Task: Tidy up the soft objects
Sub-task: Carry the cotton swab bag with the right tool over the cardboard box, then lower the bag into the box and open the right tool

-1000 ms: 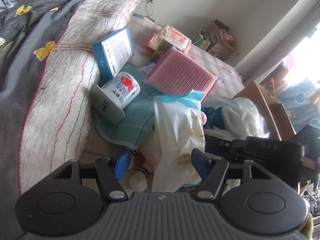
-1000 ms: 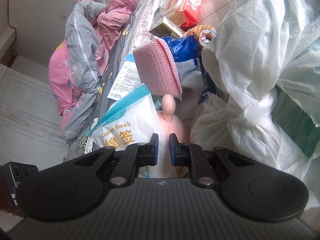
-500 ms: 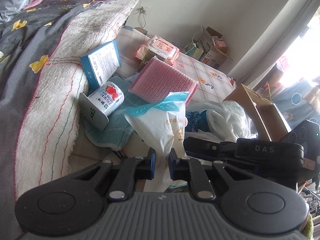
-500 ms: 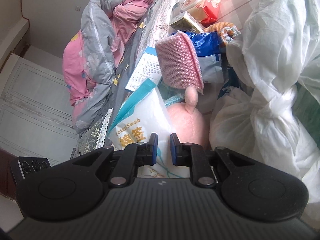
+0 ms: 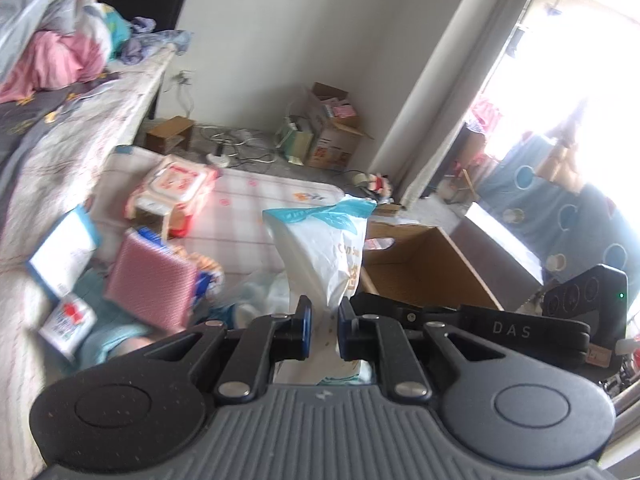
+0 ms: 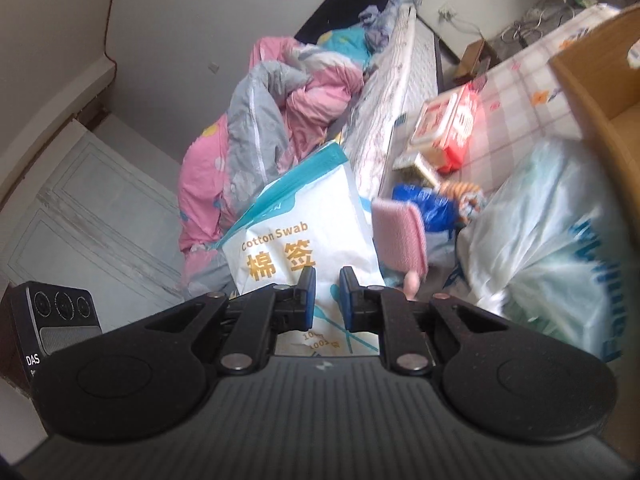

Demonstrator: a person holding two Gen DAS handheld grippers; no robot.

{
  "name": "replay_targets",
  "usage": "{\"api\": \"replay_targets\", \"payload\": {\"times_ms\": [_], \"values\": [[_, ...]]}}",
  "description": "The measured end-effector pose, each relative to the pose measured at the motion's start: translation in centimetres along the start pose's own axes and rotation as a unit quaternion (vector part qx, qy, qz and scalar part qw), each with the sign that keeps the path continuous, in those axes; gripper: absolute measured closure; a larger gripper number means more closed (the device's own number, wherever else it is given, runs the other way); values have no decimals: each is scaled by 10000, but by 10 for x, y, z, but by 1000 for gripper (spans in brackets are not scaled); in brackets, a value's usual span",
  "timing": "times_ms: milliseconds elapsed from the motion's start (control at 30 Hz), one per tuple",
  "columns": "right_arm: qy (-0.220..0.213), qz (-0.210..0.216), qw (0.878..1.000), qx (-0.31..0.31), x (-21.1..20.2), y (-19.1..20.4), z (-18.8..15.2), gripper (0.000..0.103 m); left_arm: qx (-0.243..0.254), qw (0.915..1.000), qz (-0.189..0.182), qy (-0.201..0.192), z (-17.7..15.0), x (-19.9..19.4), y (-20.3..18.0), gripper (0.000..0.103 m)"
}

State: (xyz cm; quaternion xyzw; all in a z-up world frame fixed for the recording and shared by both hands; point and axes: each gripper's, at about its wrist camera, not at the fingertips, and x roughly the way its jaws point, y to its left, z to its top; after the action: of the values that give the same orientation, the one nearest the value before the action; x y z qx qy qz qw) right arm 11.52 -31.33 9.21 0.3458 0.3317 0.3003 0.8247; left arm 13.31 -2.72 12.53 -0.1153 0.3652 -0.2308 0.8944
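Observation:
A white cotton swab bag [image 5: 324, 248] with a teal top hangs in the air above the pile on the floor mat. My left gripper [image 5: 323, 326] is shut on its lower part, the blue pads pinching the plastic. The right gripper [image 6: 327, 298] is shut on the same bag [image 6: 304, 220] from the other side; in the left wrist view its black body [image 5: 500, 328] reaches in from the right. Below lie a pink ribbed pad [image 5: 150, 280], a teal towel [image 5: 116, 340] and a knotted white plastic bag [image 6: 552, 248].
An open cardboard box [image 5: 424, 264] stands just right of the bag. A wet wipes pack [image 5: 176, 184], a blue-edged box [image 5: 60, 256] and a tissue pack [image 5: 68, 320] lie by the bed [image 5: 60, 128]. Crumpled quilts [image 6: 272, 112] cover the bed. More boxes [image 5: 332, 136] sit at the far wall.
The left gripper went from open to shut on the cotton swab bag. Both grippers then rose together, lifting the bag off the pile, and the views tipped up toward the room.

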Motion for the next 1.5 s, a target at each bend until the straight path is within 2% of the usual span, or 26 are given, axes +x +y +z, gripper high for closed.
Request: {"api": "replay_targets", "payload": {"times_ms": [133,267,433,567,633,833,933,1067,1167,1233,1367,1433,1500], "values": [[-473,-424,9980,-61,-53,-27,42,90,272,9984,-453,186,29,63,-49,90],[-515,-877,9944,272,-78,-89,86,90,322,9957,-609,614,42,143,-79,90],[-157,-1281,9871,944,-77,-174,120,89,460,9918,-368,1138,41,231,-94,90],[178,-1667,9794,1124,-52,-219,129,89,754,9874,93,1388,34,271,-100,85],[421,-1883,9750,1106,-32,-238,132,89,821,9868,243,1373,34,274,-99,75],[1033,-2464,9539,1365,8,-275,126,89,759,9897,331,1169,44,248,-82,69],[1226,-2557,9485,1409,22,-281,123,85,693,9918,353,1017,47,223,-72,68],[1469,-2563,9470,1265,51,-282,125,84,581,9935,358,913,47,199,-58,64],[1524,-2675,9483,768,76,-271,133,84,474,9943,387,876,44,186,-47,61],[1631,-2711,9484,196,93,-257,139,84,402,9944,421,877,41,178,-40,56],[1802,-2961,9315,-1102,121,-229,136,84,312,9942,554,869,33,164,-26,51],[1734,-3082,9250,-1390,123,-218,136,84,296,9940,644,829,28,157,-21,50],[1509,-2726,9413,-1302,113,-207,139,84,265,9942,690,775,25,147,-15,47]]}}
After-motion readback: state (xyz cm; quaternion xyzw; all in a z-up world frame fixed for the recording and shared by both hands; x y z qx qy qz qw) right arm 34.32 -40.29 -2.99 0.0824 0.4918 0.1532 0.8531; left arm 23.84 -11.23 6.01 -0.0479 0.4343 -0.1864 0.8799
